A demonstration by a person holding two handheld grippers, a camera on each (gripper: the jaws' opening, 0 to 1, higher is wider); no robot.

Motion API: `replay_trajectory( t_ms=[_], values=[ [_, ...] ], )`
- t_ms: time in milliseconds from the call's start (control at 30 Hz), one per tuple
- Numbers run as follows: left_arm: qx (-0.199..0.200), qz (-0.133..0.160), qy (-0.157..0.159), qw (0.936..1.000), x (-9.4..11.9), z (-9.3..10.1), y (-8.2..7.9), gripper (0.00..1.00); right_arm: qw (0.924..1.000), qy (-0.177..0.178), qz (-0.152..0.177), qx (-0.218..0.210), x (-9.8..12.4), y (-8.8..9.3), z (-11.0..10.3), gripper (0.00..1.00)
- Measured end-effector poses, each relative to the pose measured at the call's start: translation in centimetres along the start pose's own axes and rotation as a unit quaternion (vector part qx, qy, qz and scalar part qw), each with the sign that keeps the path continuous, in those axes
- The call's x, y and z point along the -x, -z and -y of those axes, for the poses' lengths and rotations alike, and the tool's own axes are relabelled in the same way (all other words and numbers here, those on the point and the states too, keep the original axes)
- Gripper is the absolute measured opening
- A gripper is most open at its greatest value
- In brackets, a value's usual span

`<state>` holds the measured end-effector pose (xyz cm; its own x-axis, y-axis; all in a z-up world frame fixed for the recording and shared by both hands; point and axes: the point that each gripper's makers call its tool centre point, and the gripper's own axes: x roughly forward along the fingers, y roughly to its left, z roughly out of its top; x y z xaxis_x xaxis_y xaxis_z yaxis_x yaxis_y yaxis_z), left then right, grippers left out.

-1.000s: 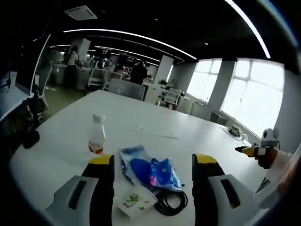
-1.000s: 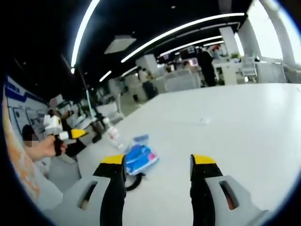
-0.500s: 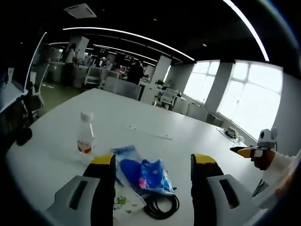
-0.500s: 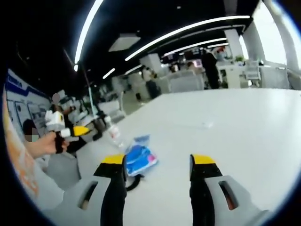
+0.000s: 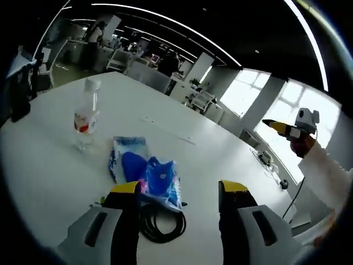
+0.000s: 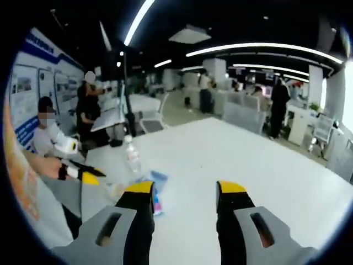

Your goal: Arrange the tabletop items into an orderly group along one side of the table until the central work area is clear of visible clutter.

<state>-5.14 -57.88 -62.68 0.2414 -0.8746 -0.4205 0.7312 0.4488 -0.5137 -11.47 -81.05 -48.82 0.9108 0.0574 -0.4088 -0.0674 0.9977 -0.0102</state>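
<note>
Lying between left tongs (image 5: 179,190): blue packet (image 5: 149,176)

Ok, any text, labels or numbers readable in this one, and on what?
None can be read.
Bottle: red and white label, print too blurred.
Blue packet: white marks, too small to read.
Wall posters: blue headings, blurred.

Bottle (image 5: 85,115), blue packet (image 5: 148,174), cable (image 5: 160,221) block near side.
</note>
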Motion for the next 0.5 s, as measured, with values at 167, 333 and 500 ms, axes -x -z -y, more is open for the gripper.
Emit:
replay_trajectory(
  t_ms=[167,333,500],
  values=[
    [0.054,-0.010,-0.046,0.9974,-1.0,-1.5,2.0,0.45,0.9963,-0.057,-0.060,0.024,-4.7,3.7,-2.4,0.42],
    [0.059,-0.046,-0.060,0.9954,-2.5,-2.7,4.1,0.44,0.9783,-0.135,-0.156,0.022,-9.9,10.7,-6.6,0.41],
    [0.060,-0.066,-0.052,0.9947,-3.6,-2.3,4.8,0.41,0.9603,-0.174,-0.213,0.049,-13.8,14.8,-7.6,0.38]
  ],
)
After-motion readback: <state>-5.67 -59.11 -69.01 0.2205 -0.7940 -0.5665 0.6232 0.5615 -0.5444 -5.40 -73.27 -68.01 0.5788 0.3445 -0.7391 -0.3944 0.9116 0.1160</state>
